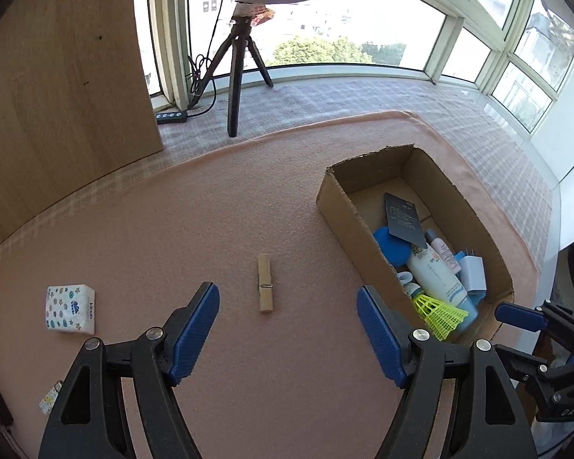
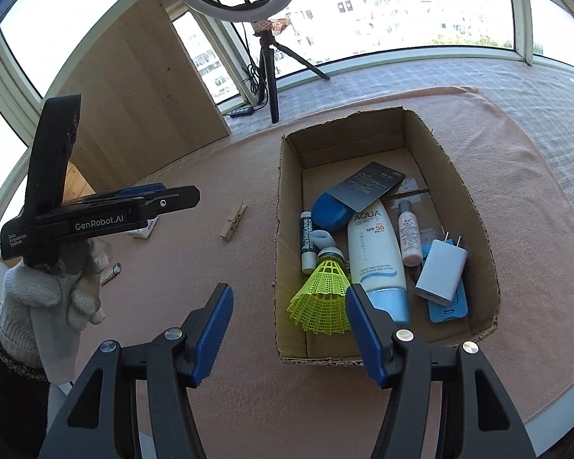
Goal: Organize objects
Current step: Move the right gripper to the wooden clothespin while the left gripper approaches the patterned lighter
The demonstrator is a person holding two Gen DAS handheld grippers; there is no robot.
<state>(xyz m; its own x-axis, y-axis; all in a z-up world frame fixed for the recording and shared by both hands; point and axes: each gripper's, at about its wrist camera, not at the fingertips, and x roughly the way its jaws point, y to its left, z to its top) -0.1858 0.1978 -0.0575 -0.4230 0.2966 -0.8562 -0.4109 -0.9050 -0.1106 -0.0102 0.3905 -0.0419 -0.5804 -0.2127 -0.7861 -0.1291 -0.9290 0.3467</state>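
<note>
A wooden clothespin (image 1: 264, 283) (image 2: 233, 222) lies on the pink cloth just ahead of my left gripper (image 1: 287, 329) (image 2: 180, 193), which is open with nothing between its fingers. A patterned tissue pack (image 1: 70, 309) sits to its left. The cardboard box (image 1: 327, 206) (image 2: 277, 229) holds a yellow shuttlecock (image 2: 321, 294), a sunscreen tube (image 2: 377, 252), a white charger (image 2: 440, 271), a blue case and other small items. My right gripper (image 2: 289, 329) (image 1: 522, 318) hangs open over the box's near left corner, above the shuttlecock and not touching it.
A ring light on a black tripod (image 1: 235, 76) (image 2: 269, 72) stands at the back by the windows, with a power strip (image 1: 172, 116) beside it. A wooden board (image 1: 65, 76) leans at the left. A small wrapped item (image 2: 111, 273) lies near the gloved hand (image 2: 38, 294).
</note>
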